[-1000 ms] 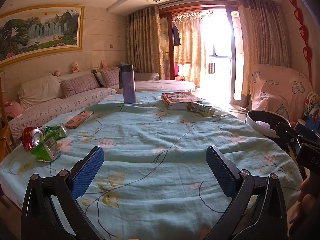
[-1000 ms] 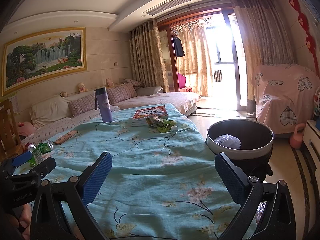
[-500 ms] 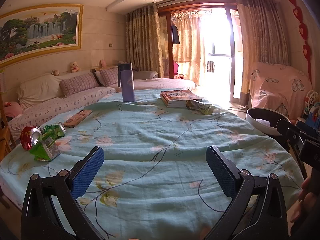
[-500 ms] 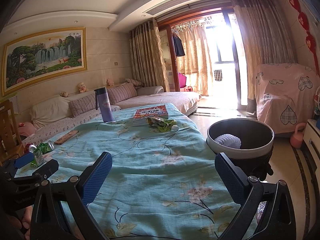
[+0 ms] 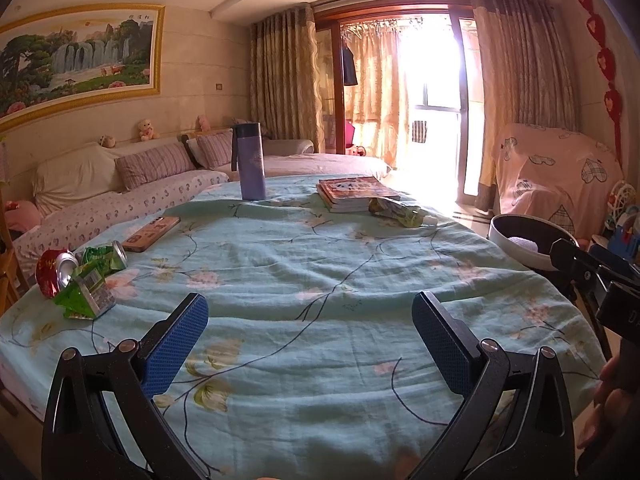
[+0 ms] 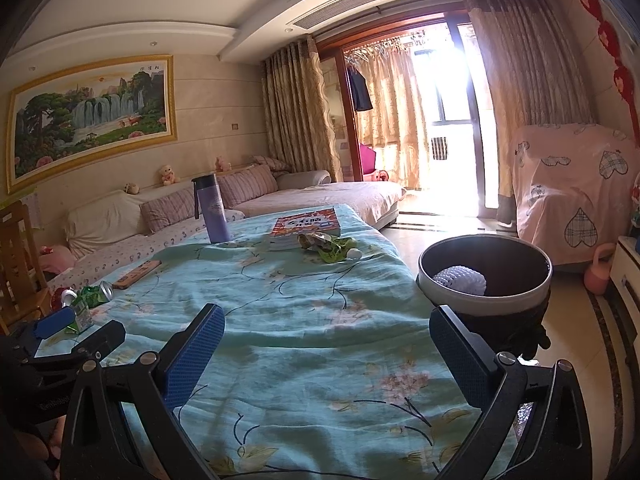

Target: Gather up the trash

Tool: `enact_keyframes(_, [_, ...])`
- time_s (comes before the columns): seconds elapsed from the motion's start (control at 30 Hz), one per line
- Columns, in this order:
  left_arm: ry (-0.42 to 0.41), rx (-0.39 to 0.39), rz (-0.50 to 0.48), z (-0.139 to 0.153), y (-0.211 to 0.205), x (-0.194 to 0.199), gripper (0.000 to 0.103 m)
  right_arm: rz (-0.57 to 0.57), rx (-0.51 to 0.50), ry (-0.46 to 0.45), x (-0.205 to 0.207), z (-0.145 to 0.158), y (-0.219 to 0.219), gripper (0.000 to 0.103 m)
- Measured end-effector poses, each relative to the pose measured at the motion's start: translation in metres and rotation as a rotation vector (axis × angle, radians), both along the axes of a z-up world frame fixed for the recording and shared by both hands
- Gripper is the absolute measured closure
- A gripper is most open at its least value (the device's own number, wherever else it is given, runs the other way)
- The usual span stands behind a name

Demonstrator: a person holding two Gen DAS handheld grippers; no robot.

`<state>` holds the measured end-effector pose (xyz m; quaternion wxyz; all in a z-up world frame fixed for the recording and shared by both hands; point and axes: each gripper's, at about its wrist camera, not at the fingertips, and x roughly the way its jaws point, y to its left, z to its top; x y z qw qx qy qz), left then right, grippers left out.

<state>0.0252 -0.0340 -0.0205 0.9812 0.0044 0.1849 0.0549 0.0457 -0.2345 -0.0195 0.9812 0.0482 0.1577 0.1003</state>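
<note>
Hovering above the pale blue floral tablecloth (image 5: 320, 280), the left gripper (image 5: 310, 326) has its blue-padded fingers (image 5: 176, 338) spread wide, holding nothing. Left of its left finger lie a crushed red can (image 5: 54, 274), a crushed green can (image 5: 106, 256) and a green carton (image 5: 86, 294). The right gripper (image 6: 326, 346) is equally wide and empty; beyond its right finger stands a round black bin (image 6: 486, 280), and far ahead a crumpled green wrapper (image 6: 328, 246) lies touching a stack of books (image 6: 306, 224).

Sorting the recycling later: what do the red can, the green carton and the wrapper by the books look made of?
Red can: thin metal, glossy, silvery top, dented. Green carton: probably coated paperboard, printed, crushed with sharp folds. Wrapper: likely plastic film, crinkled and shiny, though it is too small to be sure.
</note>
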Motion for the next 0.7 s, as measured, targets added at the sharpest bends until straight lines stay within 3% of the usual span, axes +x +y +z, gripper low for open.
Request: enact_keyframes(0.7, [0.042,-0.017,-0.013,-0.005,0.0,0.009,0.0,0.005,0.005,0.065,0.012,-0.004,-0.005,0.0])
